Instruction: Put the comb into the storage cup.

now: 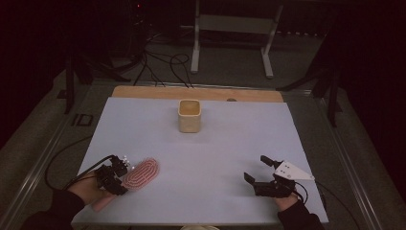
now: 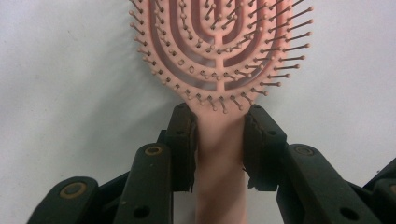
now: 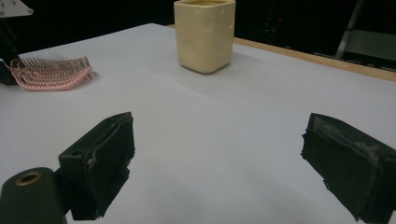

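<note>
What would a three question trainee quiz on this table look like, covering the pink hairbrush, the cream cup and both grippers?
1. True or false: the left gripper grips the pink plastic hairbrush by its handle.
2. Which way do the hairbrush's bristles point? A) up B) down into the white table cover
3. Fill in: the right gripper has its jaws ____ and nothing between them.

Key: 1 true, the pads press on the handle just below the head. 2 A. 3 open; it is low over the cover, and the cream square ceramic cup stands upright at the far side.
</note>
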The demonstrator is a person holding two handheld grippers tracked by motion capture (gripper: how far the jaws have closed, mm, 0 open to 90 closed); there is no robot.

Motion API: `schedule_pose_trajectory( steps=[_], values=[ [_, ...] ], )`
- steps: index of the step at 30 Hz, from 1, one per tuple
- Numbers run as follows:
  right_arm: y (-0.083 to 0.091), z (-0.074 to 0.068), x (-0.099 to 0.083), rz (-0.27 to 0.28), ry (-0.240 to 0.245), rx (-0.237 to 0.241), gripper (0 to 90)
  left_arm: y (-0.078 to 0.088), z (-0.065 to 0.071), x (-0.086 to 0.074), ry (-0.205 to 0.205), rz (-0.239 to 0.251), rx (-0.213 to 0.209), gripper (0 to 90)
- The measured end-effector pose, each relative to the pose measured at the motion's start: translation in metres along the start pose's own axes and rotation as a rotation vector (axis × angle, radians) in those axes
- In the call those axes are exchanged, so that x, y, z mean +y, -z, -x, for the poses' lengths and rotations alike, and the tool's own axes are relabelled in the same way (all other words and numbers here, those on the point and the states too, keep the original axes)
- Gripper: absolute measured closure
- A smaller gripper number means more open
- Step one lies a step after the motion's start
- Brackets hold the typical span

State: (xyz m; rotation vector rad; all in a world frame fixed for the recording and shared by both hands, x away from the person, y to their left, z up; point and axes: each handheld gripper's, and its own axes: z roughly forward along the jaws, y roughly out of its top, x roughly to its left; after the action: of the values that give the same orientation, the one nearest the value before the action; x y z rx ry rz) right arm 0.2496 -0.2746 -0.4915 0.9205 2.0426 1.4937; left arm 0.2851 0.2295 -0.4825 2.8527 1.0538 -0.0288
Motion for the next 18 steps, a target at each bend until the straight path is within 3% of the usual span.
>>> schedule_pose_trajectory(
  steps=[8, 18],
  values=[
    [-0.0010, 0.0001, -0.0007, -0.005, 0.000, 0.002, 9.0, -0.0012, -0.0003, 0.0029, 0.030, -0.021, -0.007, 69.0],
    [-0.0009, 0.0004, -0.0007, -0.004, 0.001, 0.000, 9.0, -0.0005, -0.0015, 0.0034, 0.031, -0.023, -0.010, 70.5]
  ],
)
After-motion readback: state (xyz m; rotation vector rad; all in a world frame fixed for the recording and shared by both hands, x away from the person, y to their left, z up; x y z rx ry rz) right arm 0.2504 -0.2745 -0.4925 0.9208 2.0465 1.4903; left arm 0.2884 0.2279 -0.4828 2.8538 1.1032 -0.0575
